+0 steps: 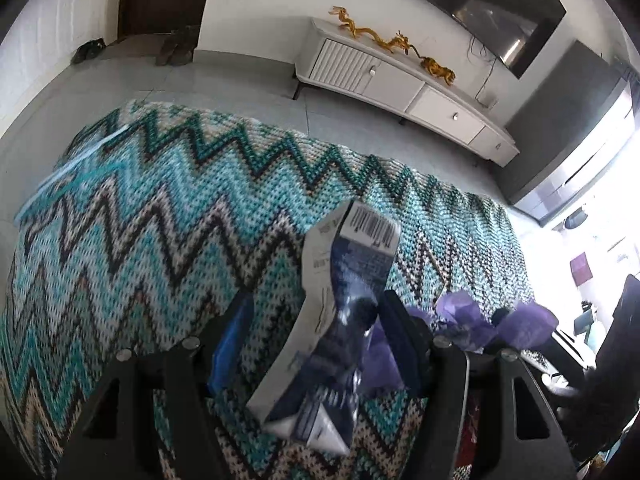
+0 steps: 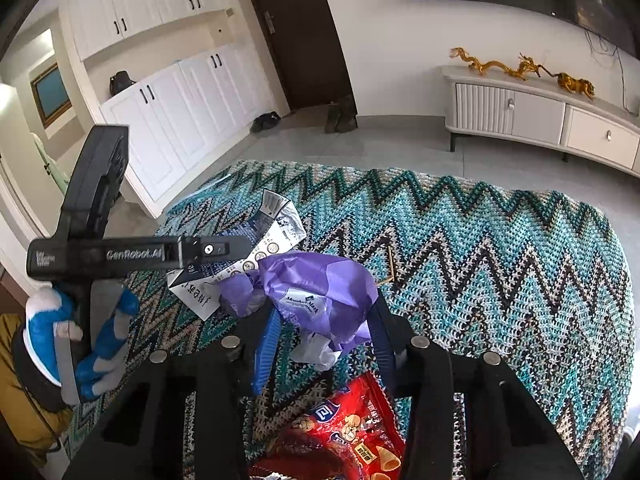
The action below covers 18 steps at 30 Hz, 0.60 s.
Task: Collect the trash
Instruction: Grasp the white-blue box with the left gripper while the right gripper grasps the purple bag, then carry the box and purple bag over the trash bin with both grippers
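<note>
Right wrist view: the right gripper (image 2: pixel 324 332) pinches a crumpled purple wrapper (image 2: pixel 320 292) above the zigzag knitted cover (image 2: pixel 480 248). Just left of that wrapper, the left gripper (image 1: pixel 316 316) clamps a flattened blue-and-white carton (image 1: pixel 348 280). A red snack bag (image 2: pixel 344 432) lies below the wrapper.

A coarse knitted zigzag cloth in teal, white and black (image 2: pixel 480 248) covers the counter, rough and matt. The flattened blue-and-white paperboard carton (image 1: pixel 352 280) looks smooth, with a silvery foil lining showing in the right wrist view. The crumpled purple plastic wrapper (image 2: pixel 320 292) is thin and glossy. The red snack bag (image 2: pixel 352 436) is shiny printed film. The black tongs (image 2: pixel 324 340) are matt plastic with metal pins.
</note>
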Tool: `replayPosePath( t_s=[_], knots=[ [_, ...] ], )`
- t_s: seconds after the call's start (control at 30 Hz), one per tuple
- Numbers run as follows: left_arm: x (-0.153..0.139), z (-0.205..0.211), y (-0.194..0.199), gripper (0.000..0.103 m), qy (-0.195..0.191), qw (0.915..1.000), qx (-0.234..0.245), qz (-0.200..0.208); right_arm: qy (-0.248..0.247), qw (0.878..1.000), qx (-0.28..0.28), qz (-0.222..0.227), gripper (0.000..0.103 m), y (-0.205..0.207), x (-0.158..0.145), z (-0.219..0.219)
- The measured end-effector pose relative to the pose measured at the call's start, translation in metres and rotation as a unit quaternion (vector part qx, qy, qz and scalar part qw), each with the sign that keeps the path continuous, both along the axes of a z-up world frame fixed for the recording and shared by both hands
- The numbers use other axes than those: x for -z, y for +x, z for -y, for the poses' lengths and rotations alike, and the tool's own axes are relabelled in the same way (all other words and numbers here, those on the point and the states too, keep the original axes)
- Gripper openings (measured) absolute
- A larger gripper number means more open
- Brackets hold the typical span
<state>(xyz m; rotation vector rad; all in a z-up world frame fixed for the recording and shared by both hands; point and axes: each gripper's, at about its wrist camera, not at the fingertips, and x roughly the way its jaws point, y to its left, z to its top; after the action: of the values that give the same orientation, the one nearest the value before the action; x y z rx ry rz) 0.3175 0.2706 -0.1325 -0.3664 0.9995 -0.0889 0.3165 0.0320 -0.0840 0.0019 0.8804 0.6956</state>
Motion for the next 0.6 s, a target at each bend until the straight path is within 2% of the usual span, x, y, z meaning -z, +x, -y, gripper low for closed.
replayPosePath(
  t_s=[0.13,0.23,0.27,0.3,0.33,0.4,0.6],
  knots=[
    [0.002,0.016,0.013,0.063,0.033,0.9991,0.022,-0.015,0.003,1.0,0.005,-0.005,0.041,0.003,0.005,0.005],
    [0.011,0.022,0.022,0.06,0.062,0.9971,0.027,-0.033,0.009,1.0,0.006,-0.009,0.033,0.006,0.007,0.009],
    [0.014,0.02,0.022,0.054,0.06,0.9974,0.021,-0.034,0.012,1.0,0.007,-0.01,0.03,0.007,0.008,0.011],
    [0.015,0.016,0.021,0.039,0.05,0.9982,0.015,-0.031,0.017,1.0,0.008,-0.01,0.03,0.007,0.008,0.013],
    [0.015,0.012,0.02,0.033,0.043,0.9986,0.009,-0.029,0.02,1.0,0.008,-0.01,0.029,0.008,0.008,0.014],
    [0.014,0.001,0.016,0.033,0.025,0.9994,-0.003,-0.024,0.029,1.0,0.01,-0.007,0.028,0.006,0.005,0.018],
    [-0.002,-0.024,-0.012,0.033,0.01,0.9993,-0.036,0.0,0.061,0.998,0.016,0.007,0.026,-0.002,-0.014,0.026]
  ],
)
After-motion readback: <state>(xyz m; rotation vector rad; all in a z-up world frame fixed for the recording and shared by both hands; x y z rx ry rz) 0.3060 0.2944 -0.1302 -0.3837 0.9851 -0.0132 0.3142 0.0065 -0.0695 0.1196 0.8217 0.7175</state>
